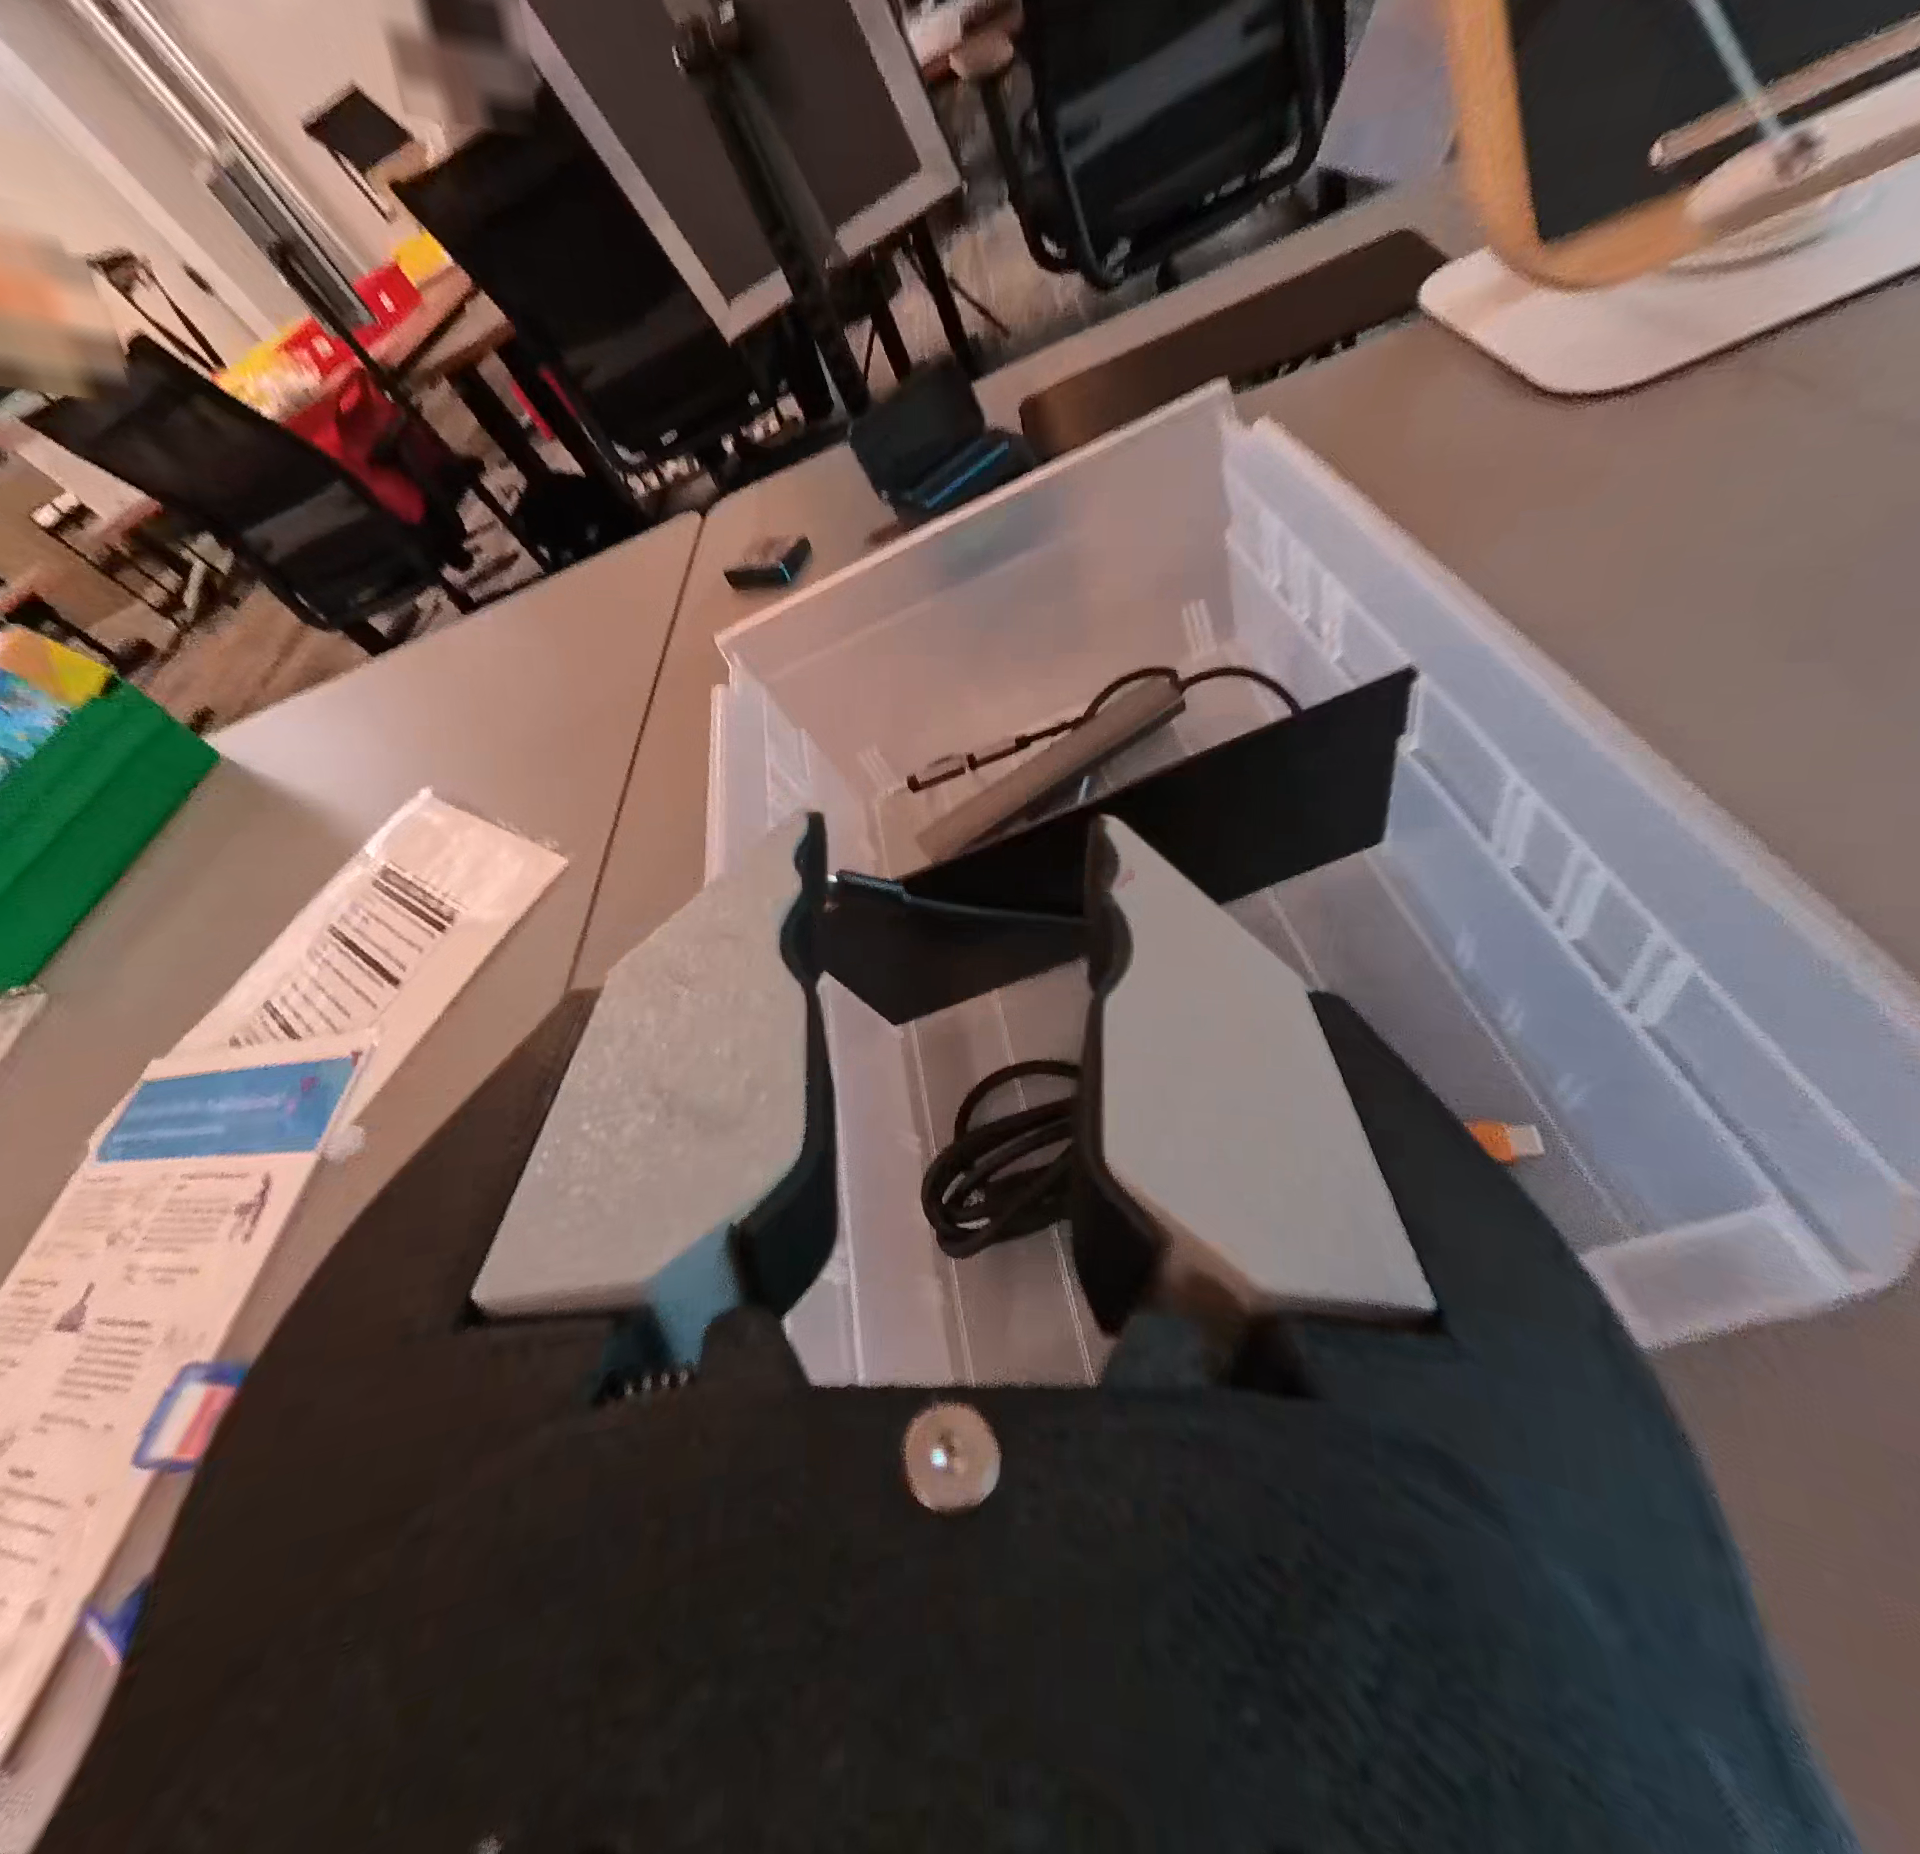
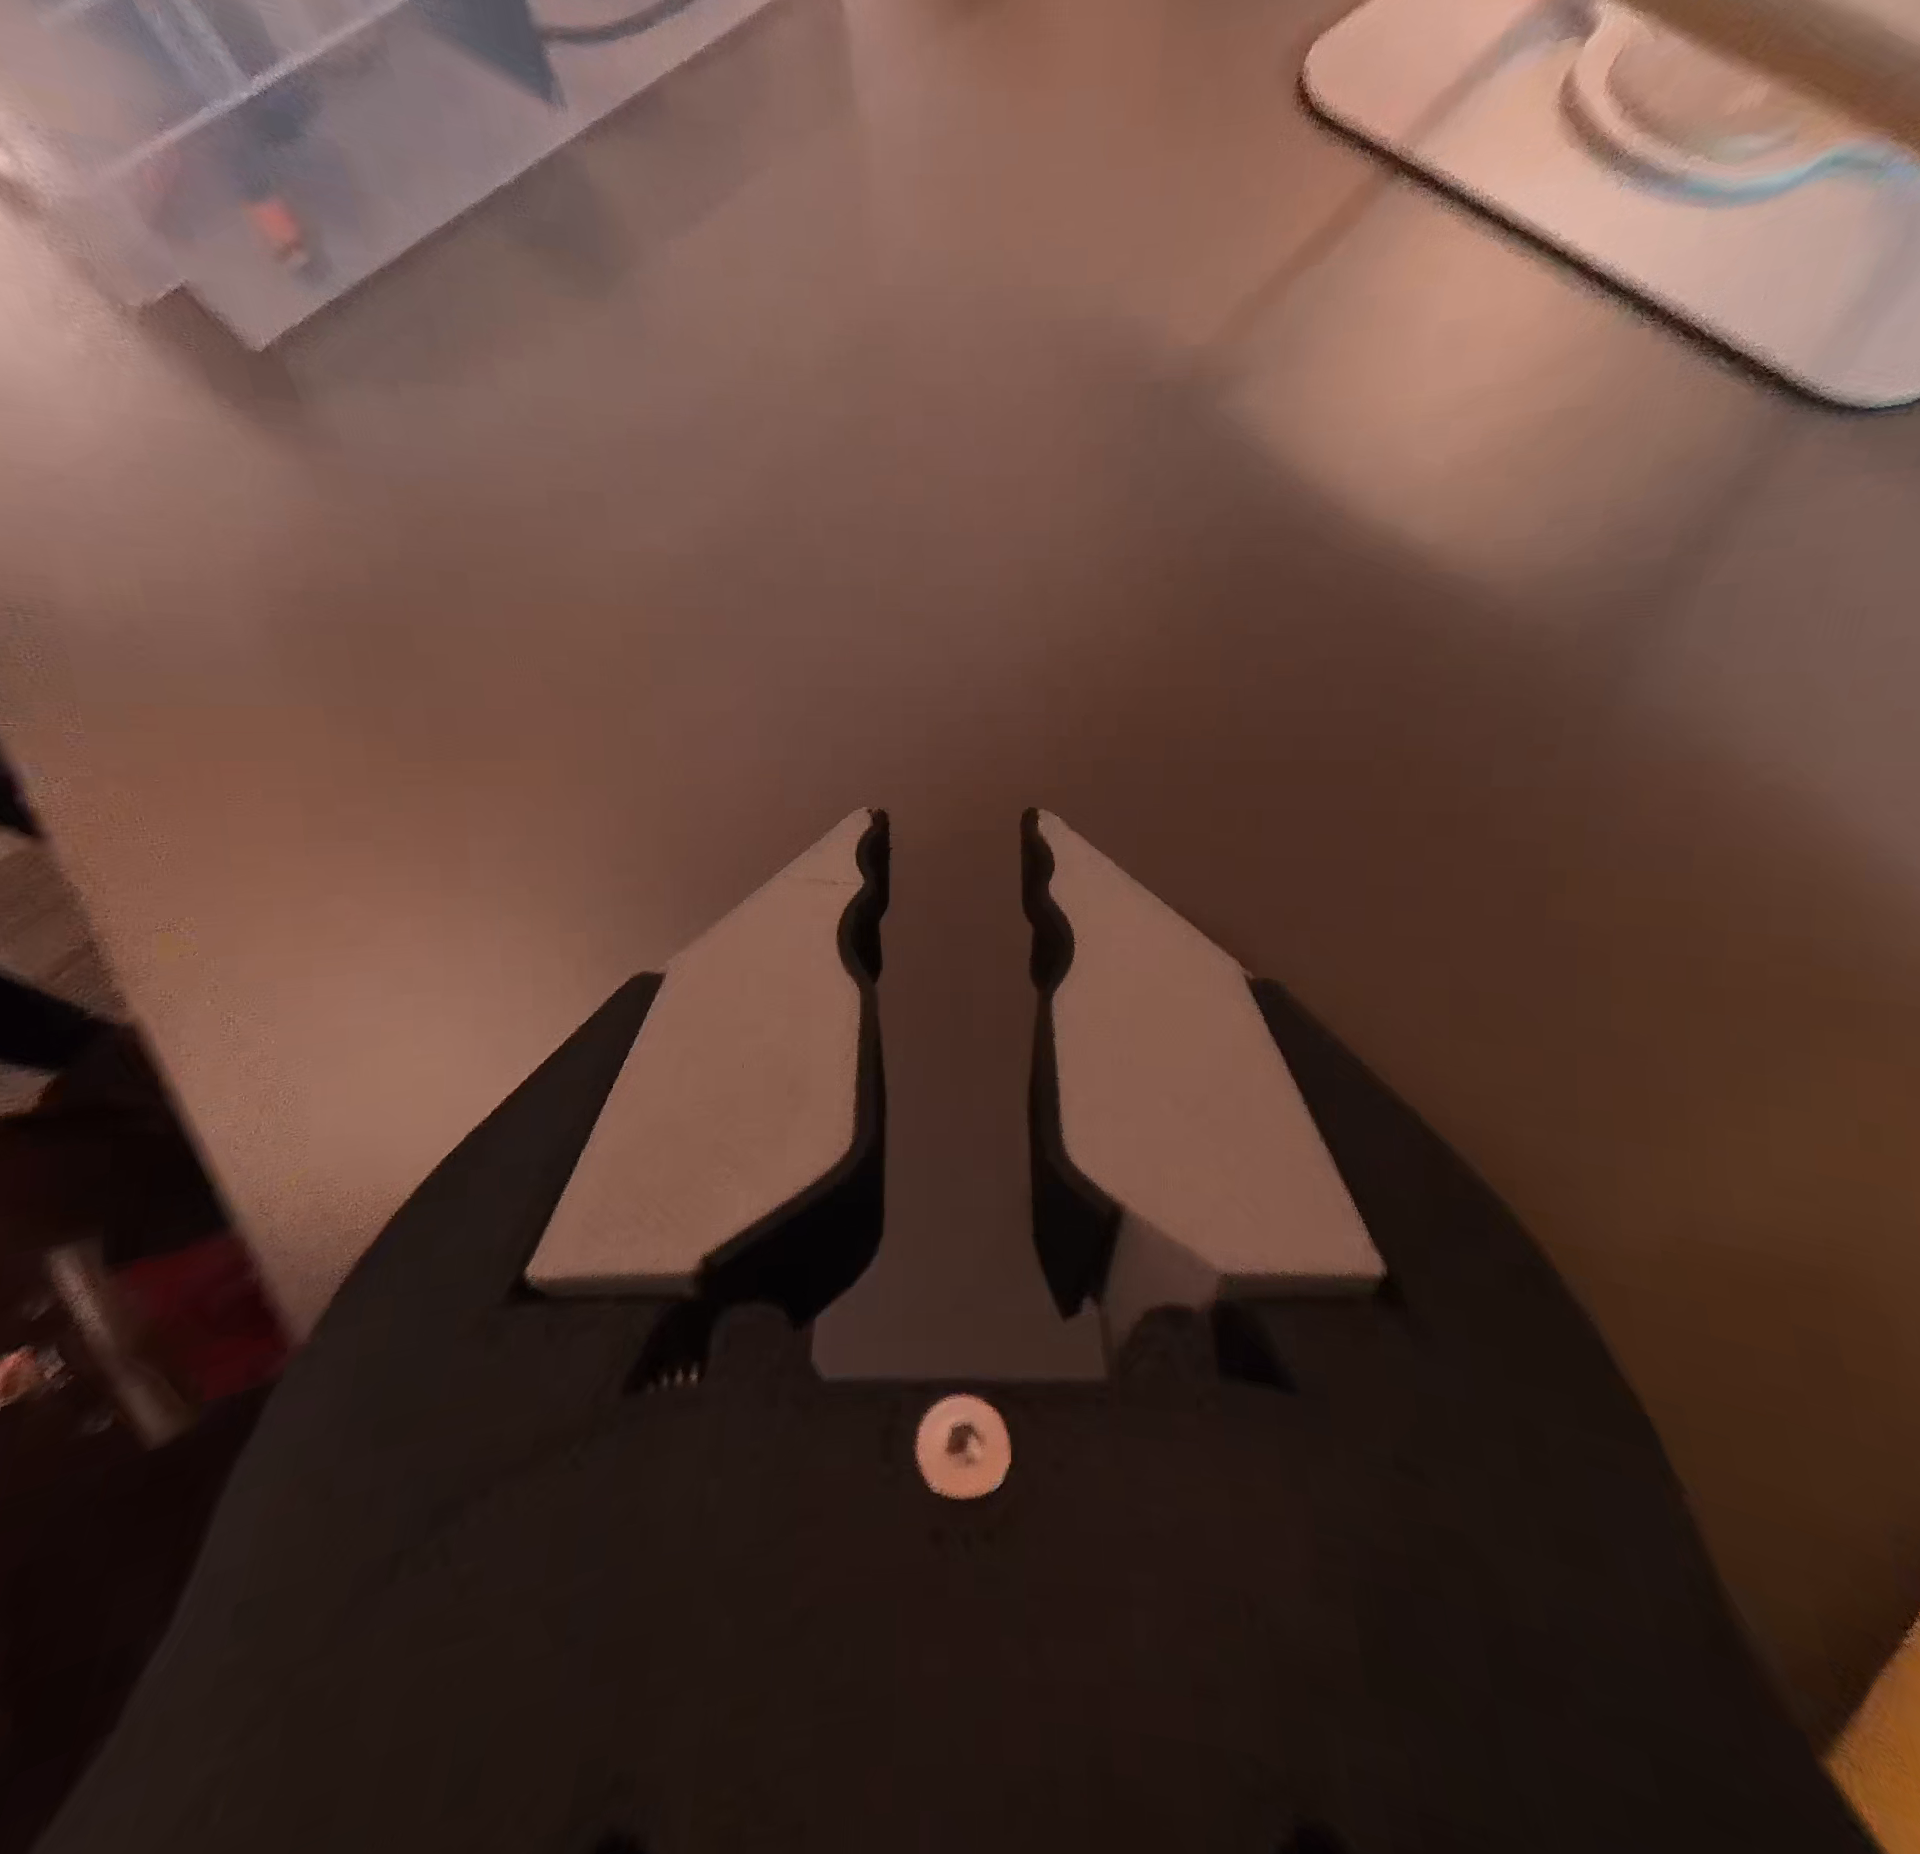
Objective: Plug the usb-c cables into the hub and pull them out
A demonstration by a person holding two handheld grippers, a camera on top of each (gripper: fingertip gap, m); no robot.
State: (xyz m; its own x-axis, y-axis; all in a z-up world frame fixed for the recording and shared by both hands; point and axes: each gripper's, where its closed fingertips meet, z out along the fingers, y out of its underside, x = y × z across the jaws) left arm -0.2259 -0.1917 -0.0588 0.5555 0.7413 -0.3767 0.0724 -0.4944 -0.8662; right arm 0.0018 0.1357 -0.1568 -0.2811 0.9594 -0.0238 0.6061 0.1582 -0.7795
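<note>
While left tool [image 1: 951, 905] clamps black divider [image 1: 1247, 807] screening hub [image 1: 1023, 776], right tool [image 2: 954, 838] apart.

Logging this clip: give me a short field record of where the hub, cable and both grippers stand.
left gripper: over the bin, jaws apart, a black cable end between the tips; grip unclear
right gripper: jaws apart, nothing between them, over bare table
hub: grey bar lying in the clear plastic bin
coiled black cable: on the bin floor, nearer the camera
black divider: standing across the bin
</note>
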